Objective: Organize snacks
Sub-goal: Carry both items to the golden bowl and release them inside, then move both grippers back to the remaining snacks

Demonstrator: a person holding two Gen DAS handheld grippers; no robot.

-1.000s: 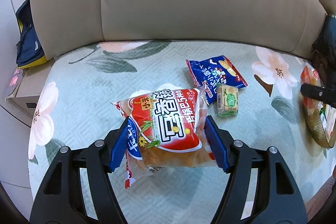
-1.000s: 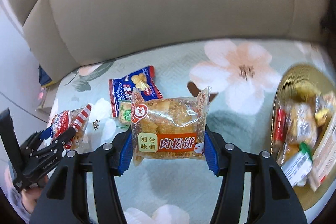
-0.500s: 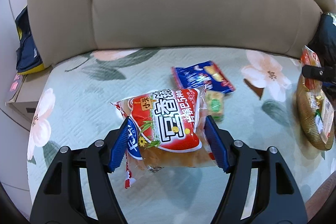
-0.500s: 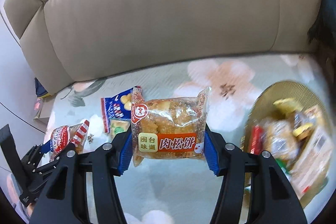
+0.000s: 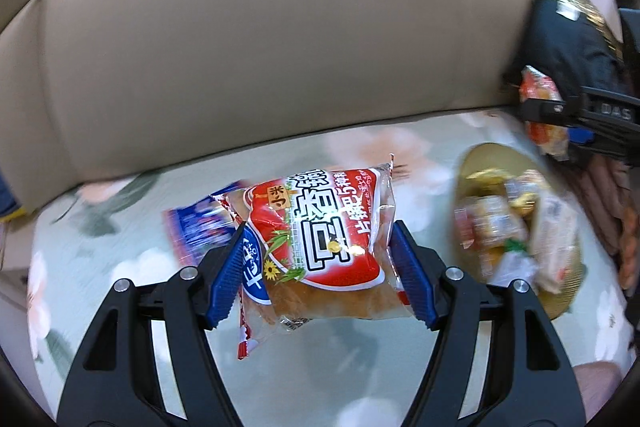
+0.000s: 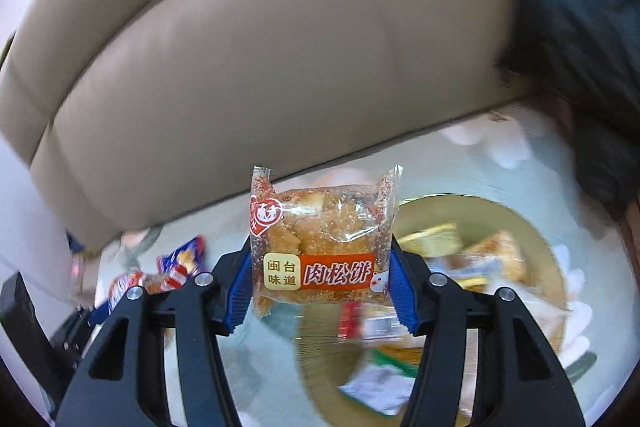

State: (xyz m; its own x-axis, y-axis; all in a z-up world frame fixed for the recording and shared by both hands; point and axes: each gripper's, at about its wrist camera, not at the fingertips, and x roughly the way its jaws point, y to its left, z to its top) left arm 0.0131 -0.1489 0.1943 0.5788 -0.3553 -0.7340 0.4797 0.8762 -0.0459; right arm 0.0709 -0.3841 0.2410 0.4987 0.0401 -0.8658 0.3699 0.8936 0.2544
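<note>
Left tool [image 5: 318, 275] grips a red bread packet [image 5: 320, 247] above the floral sofa seat [image 5: 120, 251]; right tool [image 6: 320, 287] grips a pork-floss cake packet [image 6: 322, 239] over the gold basket's [image 6: 516, 223] near-left rim.

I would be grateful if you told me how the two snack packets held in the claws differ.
The red bread packet in the left claw is mostly printed red and white; the clear pastry packet in the right claw is see-through with an orange label. The bread packet sits tilted; the pastry packet stands upright. Both are gripped by their sides, above the sofa.
</note>
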